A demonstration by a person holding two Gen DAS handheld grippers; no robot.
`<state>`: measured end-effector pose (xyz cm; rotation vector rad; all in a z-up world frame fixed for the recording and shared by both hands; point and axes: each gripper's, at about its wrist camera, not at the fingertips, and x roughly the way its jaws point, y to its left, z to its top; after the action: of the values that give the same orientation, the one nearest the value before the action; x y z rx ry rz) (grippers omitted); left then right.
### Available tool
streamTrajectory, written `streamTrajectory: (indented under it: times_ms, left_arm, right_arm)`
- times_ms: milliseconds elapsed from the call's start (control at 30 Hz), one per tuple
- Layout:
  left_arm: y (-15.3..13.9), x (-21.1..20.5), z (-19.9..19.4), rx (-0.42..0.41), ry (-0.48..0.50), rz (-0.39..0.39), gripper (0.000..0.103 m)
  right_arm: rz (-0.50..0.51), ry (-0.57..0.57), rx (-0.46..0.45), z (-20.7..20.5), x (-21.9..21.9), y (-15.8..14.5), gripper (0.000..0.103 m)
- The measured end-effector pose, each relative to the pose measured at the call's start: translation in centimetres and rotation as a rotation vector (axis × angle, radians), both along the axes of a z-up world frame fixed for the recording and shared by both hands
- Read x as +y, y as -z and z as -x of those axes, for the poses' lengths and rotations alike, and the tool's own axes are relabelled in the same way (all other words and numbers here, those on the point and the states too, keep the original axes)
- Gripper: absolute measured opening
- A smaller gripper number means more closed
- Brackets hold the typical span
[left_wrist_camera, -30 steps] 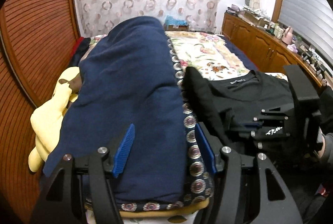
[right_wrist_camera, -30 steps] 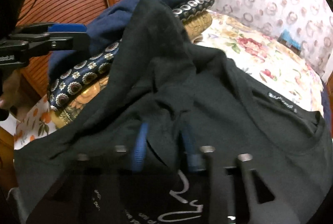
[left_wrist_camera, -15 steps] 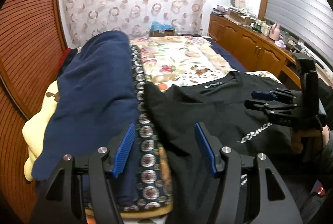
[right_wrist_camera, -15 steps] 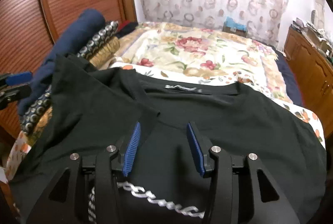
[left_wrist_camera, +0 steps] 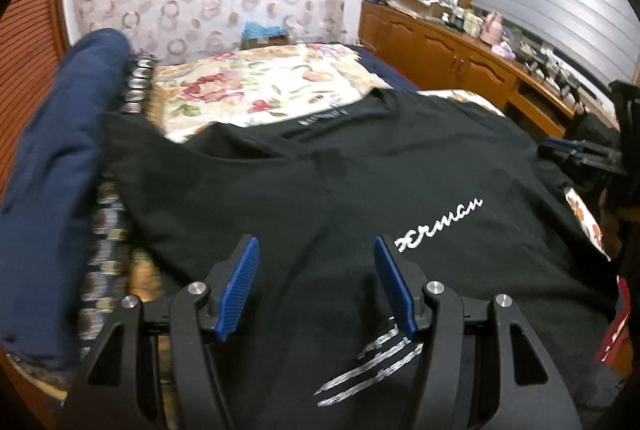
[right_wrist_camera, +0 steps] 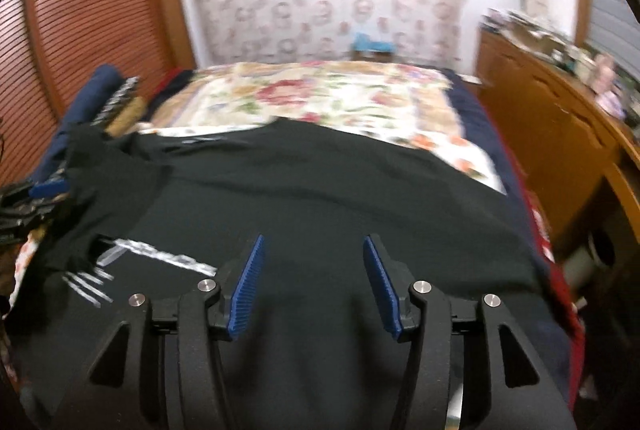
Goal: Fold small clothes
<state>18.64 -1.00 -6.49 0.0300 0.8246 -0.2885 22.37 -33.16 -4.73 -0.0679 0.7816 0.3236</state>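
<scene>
A black T-shirt (left_wrist_camera: 360,170) with white lettering lies spread on the bed, collar toward the far end. My left gripper (left_wrist_camera: 316,244) hovers open over the shirt's lower left part, with nothing between its blue pads. My right gripper (right_wrist_camera: 314,241) hangs over the shirt's (right_wrist_camera: 320,190) right half; its jaws are opening and nothing is between them. In the left wrist view the right gripper (left_wrist_camera: 576,150) shows at the shirt's right edge. The left gripper (right_wrist_camera: 44,190) shows at the left edge of the right wrist view.
A rolled navy blanket (left_wrist_camera: 52,170) with a patterned border lies along the shirt's left side. Beyond the collar lies the floral bedspread (left_wrist_camera: 260,86). A cluttered wooden cabinet (left_wrist_camera: 460,50) runs along the right, and a slatted wooden wardrobe (right_wrist_camera: 88,10) stands on the left.
My right gripper let go of the bunched black fabric, opened and swung to the right. My left gripper moved from above the navy blanket to above the shirt. The shirt now lies flat.
</scene>
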Motion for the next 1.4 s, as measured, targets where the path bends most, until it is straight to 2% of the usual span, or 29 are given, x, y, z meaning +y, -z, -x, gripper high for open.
streamTrajectory:
  times_ms: [200,333,500,733,833,900,1067,1133,1200,1267,1400]
  left_arm:
    - [1.5,-2.3,-0.5,0.027,0.037,-0.031,0.059]
    - [2.4,-3.4,-0.5,0.044,0.051,-0.044,0.059]
    - [2.9,-4.4,-0.6,0.032,0.058,-0.085,0.059]
    - [2.9,-4.8,-0.8,0.032,0.069,-0.089,0.062]
    - [3.1,-5.0,-1.0,0.039,0.087,-0.087,0.072]
    - [3.2,-5.4,-1.0,0.046,0.106,-0.093,0.085]
    - [3.4,-5.9,-1.1,0.059,0.125,-0.1,0.094]
    - [3.4,-5.8,-1.1,0.059,0.123,-0.103,0.095]
    - [3.5,-5.8,-1.1,0.06,0.12,-0.104,0.097]
    - [3.5,-5.6,-1.1,0.064,0.111,-0.102,0.098]
    - [3.6,-5.7,-1.2,0.066,0.1,-0.103,0.1]
  right_arm:
    - [0.059,0.157,0.001,0.3,-7.2,0.4,0.052]
    - [0.075,0.222,0.031,0.1,-10.3,1.3,0.052]
    - [0.033,0.234,0.083,-0.3,-12.0,2.6,0.052]
    - [0.006,0.19,0.137,-1.0,-11.8,3.8,0.052]
    - [-0.005,0.181,0.145,-1.0,-12.0,3.8,0.049]
    - [-0.014,0.176,0.152,-0.8,-12.2,3.8,0.047]
    - [0.0,0.141,0.169,-0.3,-12.0,3.6,0.036]
    - [0.019,0.138,0.168,-0.2,-11.9,3.5,0.033]
    - [0.038,0.144,0.16,0.1,-11.9,3.4,0.026]
    - [0.061,0.155,0.146,0.3,-12.1,3.2,0.012]
    - [0.086,0.163,0.115,0.7,-12.1,2.9,0.002]
